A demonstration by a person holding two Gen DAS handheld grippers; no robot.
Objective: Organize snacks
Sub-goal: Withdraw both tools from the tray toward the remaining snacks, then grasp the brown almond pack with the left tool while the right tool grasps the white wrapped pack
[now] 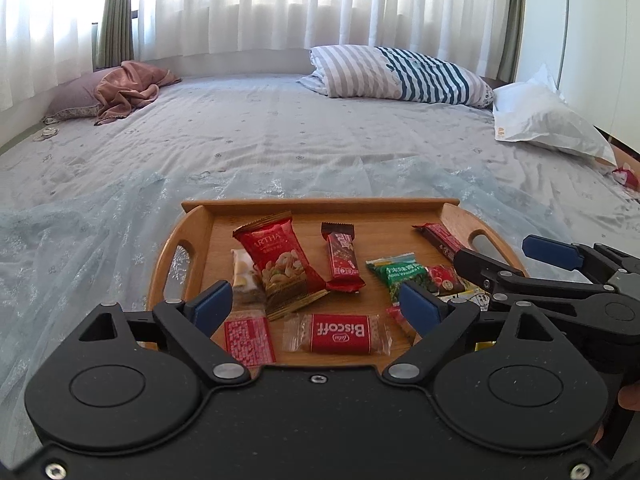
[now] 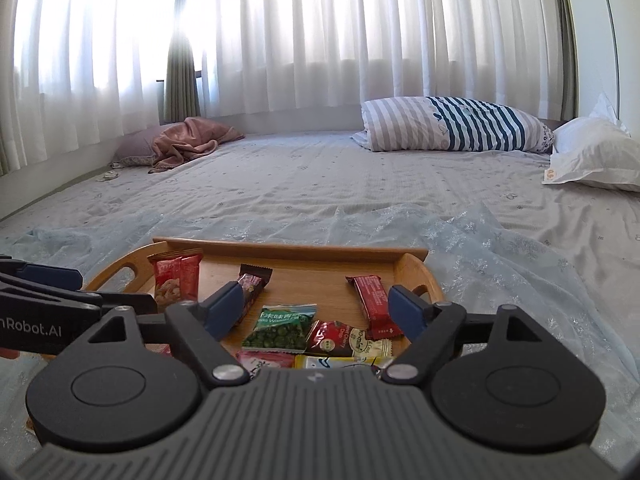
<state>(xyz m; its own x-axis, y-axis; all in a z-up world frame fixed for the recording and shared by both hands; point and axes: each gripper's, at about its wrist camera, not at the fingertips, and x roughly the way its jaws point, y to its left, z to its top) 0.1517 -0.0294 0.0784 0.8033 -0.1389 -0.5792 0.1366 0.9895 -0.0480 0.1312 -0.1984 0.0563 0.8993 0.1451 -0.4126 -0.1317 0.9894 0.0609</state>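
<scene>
On the bed [image 1: 280,140], a wooden tray [image 1: 320,205] holds scattered snack packets [image 1: 340,264]; both grippers [image 1: 316,308] [image 2: 316,312] gape empty.

Yellow packet [image 2: 340,361] half hidden behind right gripper [image 2: 316,308].

We are in a home bedroom. A wide bed [image 1: 280,140] with a pale patterned sheet fills the room, with a striped pillow [image 1: 400,74] and a white pillow [image 1: 548,120] at its far side and a crumpled pink cloth [image 1: 128,90] on another. Sheer white curtains [image 1: 260,4] hang across a bright window behind it.
</scene>
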